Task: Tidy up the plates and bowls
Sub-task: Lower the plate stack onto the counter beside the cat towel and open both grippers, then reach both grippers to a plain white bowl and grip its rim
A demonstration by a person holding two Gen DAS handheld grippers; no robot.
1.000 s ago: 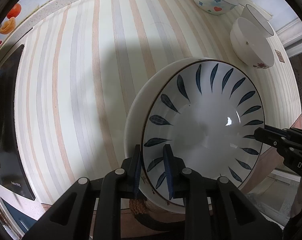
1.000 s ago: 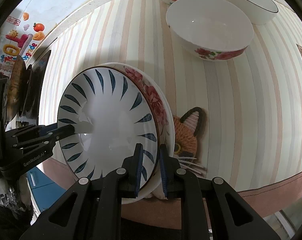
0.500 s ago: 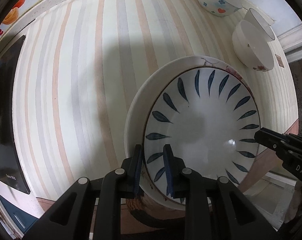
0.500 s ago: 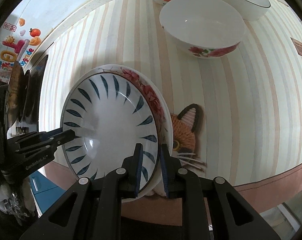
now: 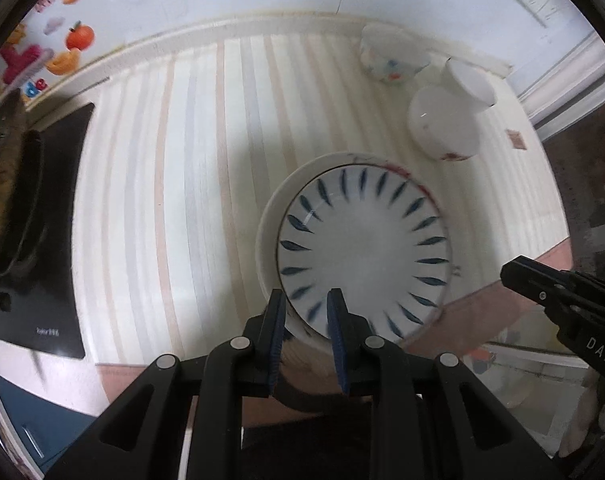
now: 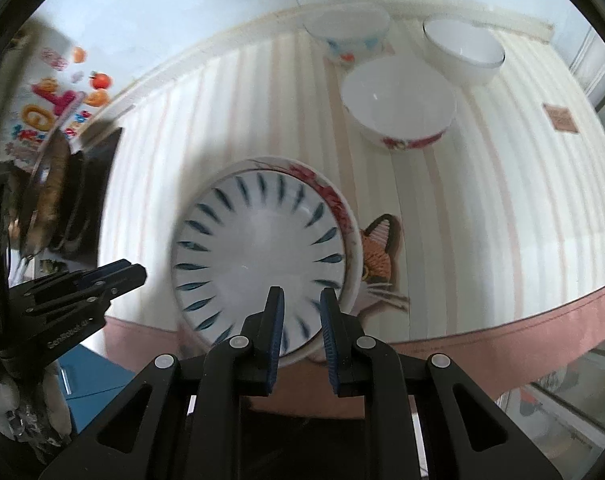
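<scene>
A blue-leaf plate (image 5: 362, 252) (image 6: 258, 256) lies nested in a white plate with red flowers (image 5: 268, 240) (image 6: 338, 208) near the table's front edge. My left gripper (image 5: 305, 300) is open, raised above the stack's near-left rim. My right gripper (image 6: 300, 298) is open, raised above the stack's near rim. Each gripper shows in the other's view: the right one (image 5: 518, 270) and the left one (image 6: 130, 272) both stand apart from the plates. Three bowls stand at the back right: a red-flower bowl (image 6: 398, 104) (image 5: 442, 124), a plain white bowl (image 6: 462, 50) and a hearts bowl (image 6: 346, 36) (image 5: 386, 56).
A cat-shaped coaster (image 6: 382, 256) lies partly under the plates on the striped tablecloth (image 5: 190, 184). A black cooktop with a pan (image 5: 26, 208) is at the left. The table's front edge (image 6: 502, 332) runs close below the stack.
Both grippers have let go of the plate rims, opened and pulled back and up. The plate stack now rests on the table and looks smaller in both views.
</scene>
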